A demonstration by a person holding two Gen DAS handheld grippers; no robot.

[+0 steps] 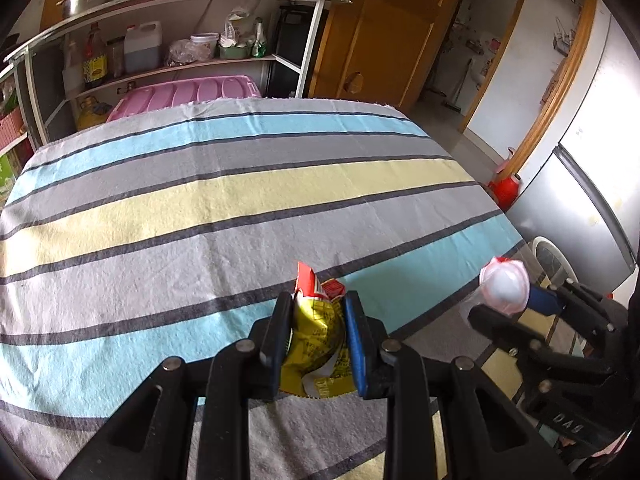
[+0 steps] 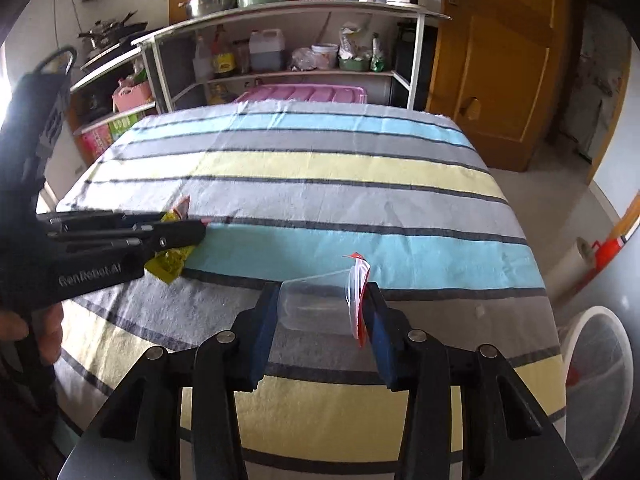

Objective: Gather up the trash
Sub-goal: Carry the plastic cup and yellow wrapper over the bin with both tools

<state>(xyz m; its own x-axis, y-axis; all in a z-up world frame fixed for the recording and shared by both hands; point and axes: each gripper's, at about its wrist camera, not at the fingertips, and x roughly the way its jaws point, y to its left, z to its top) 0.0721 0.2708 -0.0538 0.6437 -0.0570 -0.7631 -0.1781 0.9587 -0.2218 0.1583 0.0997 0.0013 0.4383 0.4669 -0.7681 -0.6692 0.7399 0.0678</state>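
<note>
My left gripper (image 1: 318, 320) is shut on a crumpled yellow and red snack wrapper (image 1: 316, 340) and holds it over the striped tablecloth (image 1: 200, 200). It shows at the left of the right wrist view (image 2: 188, 232) with the wrapper (image 2: 170, 264) hanging below. My right gripper (image 2: 322, 312) is shut on a clear plastic cup (image 2: 316, 304) lying sideways, with a torn red and white lid (image 2: 360, 288) at its mouth. In the left wrist view the right gripper (image 1: 516, 304) holds the cup (image 1: 505, 286) past the table's right edge.
A metal shelf rack (image 2: 280, 40) with bottles, bowls and jars stands behind the table. A pink plastic lid (image 2: 300, 94) lies at the far edge. A wooden door (image 2: 500, 60) is at right. A white fan (image 2: 596, 376) and a red container (image 1: 505, 190) sit on the floor at right.
</note>
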